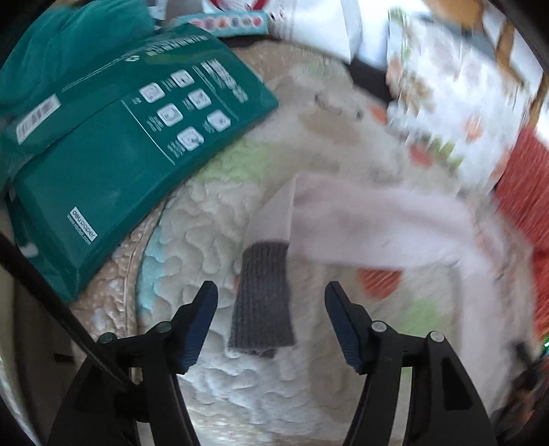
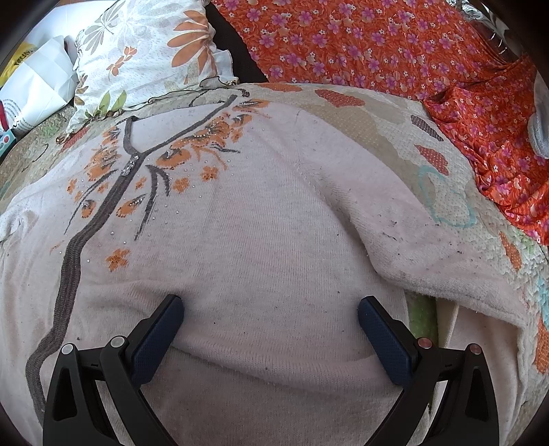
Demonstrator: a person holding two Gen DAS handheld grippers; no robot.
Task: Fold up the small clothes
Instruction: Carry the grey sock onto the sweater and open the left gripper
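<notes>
Left gripper point(image 1: 271, 315): fingers apart, empty, straddling the grey cuff point(image 1: 262, 298). Right gripper point(image 2: 271, 329): fingers wide, pressed onto the pink sweater point(image 2: 260, 219), spread on the quilt point(image 1: 212, 219) beside the green package point(image 1: 113, 137). Step, judged: sleeve fold. Next: close on cuff, carry across body.

Readable print: one label on the green paper package

On the green package point(image 1: 113, 144) in the left half of the left wrist view, a small white label near its lower left corner reads "deli paper", with a web address beneath it too blurred to read. The same package carries a barcode sticker near its upper left edge, six white icon squares and lines of white print toward its upper right, all illegible. A light blue box point(image 1: 230, 22) at the top of that frame bears coloured marks that cannot be read. The right wrist view shows no legible text.
</notes>
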